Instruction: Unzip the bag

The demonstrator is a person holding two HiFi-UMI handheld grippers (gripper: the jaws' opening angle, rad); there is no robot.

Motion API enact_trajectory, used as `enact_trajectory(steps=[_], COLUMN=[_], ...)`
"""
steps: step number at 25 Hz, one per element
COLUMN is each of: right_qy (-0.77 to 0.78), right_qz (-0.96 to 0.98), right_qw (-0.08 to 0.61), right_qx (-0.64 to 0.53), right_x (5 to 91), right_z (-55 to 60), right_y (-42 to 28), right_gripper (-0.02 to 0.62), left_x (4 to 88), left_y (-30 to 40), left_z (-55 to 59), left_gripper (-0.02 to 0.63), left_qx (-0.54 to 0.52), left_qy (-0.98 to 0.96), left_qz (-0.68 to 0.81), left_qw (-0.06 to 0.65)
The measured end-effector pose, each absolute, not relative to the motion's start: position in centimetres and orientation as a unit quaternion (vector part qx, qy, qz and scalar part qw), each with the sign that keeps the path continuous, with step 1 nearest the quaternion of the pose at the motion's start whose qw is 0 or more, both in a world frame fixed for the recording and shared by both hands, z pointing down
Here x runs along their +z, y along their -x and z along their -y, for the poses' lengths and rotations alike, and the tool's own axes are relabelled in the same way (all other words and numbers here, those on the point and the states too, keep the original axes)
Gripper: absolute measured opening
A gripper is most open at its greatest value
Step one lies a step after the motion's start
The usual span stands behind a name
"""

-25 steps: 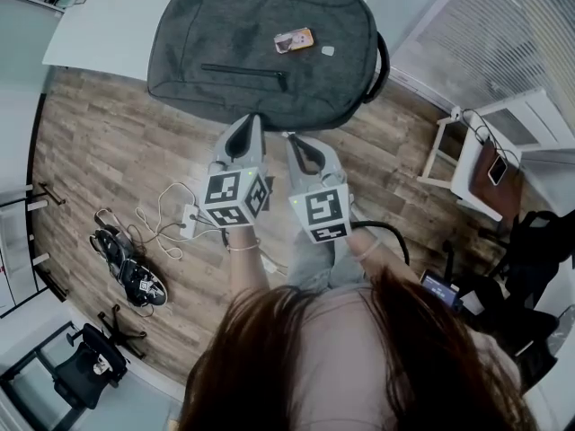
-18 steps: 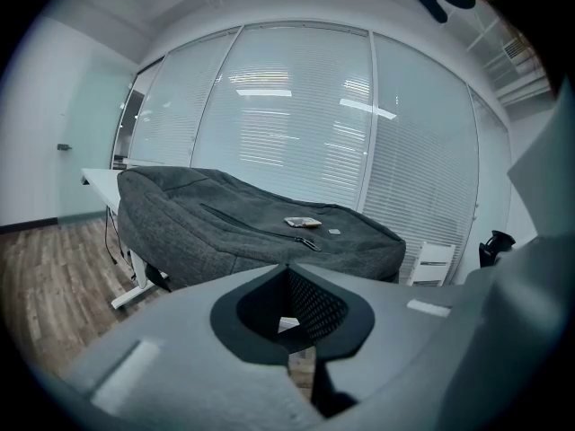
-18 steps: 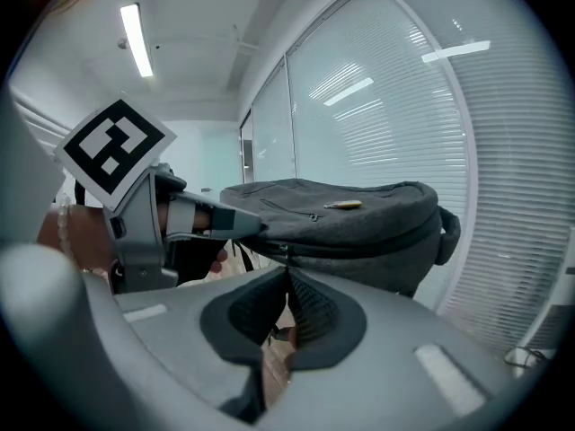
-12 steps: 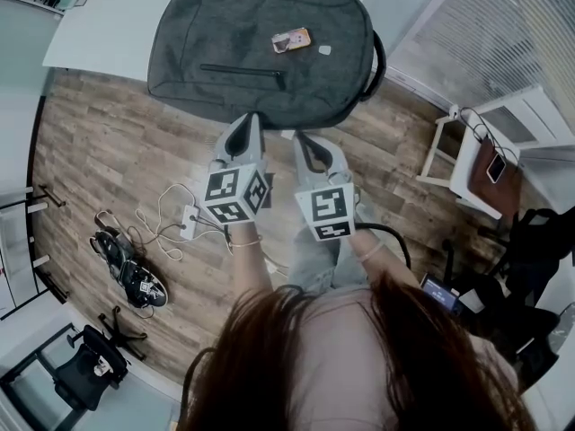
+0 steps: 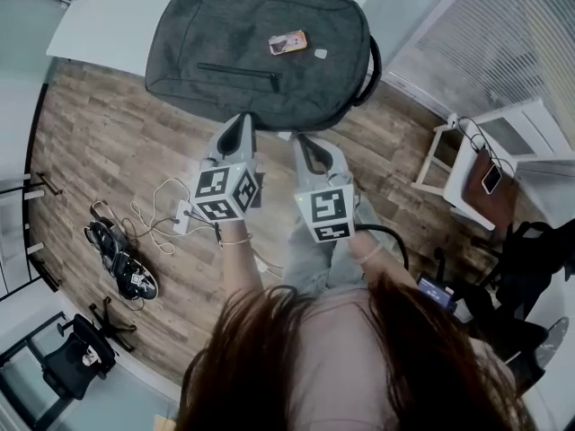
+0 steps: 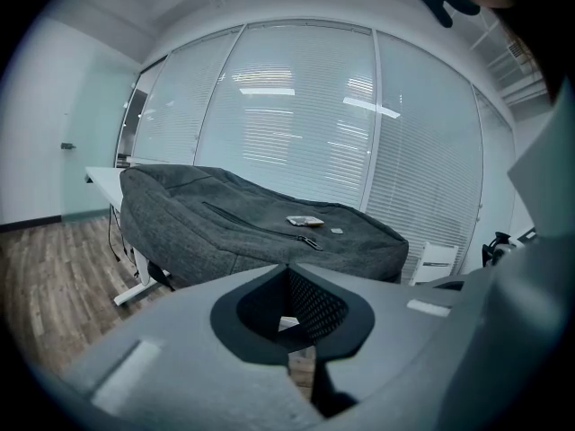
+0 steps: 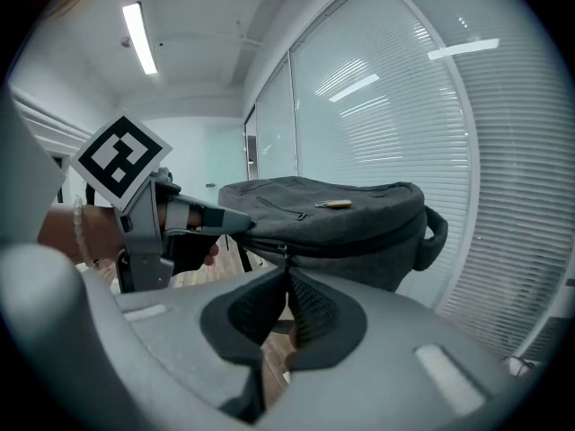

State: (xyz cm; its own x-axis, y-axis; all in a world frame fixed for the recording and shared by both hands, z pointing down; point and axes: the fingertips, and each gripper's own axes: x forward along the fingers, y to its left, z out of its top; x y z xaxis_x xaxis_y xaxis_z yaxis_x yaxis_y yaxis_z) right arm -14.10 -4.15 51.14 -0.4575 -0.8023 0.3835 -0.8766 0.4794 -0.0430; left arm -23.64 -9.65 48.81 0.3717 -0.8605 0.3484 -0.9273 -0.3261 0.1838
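A grey backpack lies flat on a white table, with its front-pocket zip closed. My left gripper is shut, its tips at the bag's near edge. Whether it pinches fabric does not show. In the right gripper view the left gripper touches the bag's corner. My right gripper is just to its right, jaws closed on the small dark zipper pull. The pull hangs from the main zip line along the bag's side.
A small orange card-like item and a pale tag rest on top of the bag. On the wood floor lie cables with a power strip and a dark bundle. A white chair stands at the right by the blinds.
My right gripper has shifted a little to the right along the bag's near edge. The left gripper has stayed at the same spot on the bag.
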Motion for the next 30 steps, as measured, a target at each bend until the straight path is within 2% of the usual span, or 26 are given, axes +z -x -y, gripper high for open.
enact_trajectory(steps=[30], right_qy=[-0.496], right_qz=[0.842], right_qw=[0.174], right_qx=[0.12], right_x=[50.7], right_z=[5.1], right_y=[7.5], right_gripper=[0.011], left_x=[49.0], left_y=[23.5], left_z=[9.7], left_gripper=[0.008], left_qx=[0.101], left_qy=[-0.799], left_qz=[0.565], left_qw=[0.178])
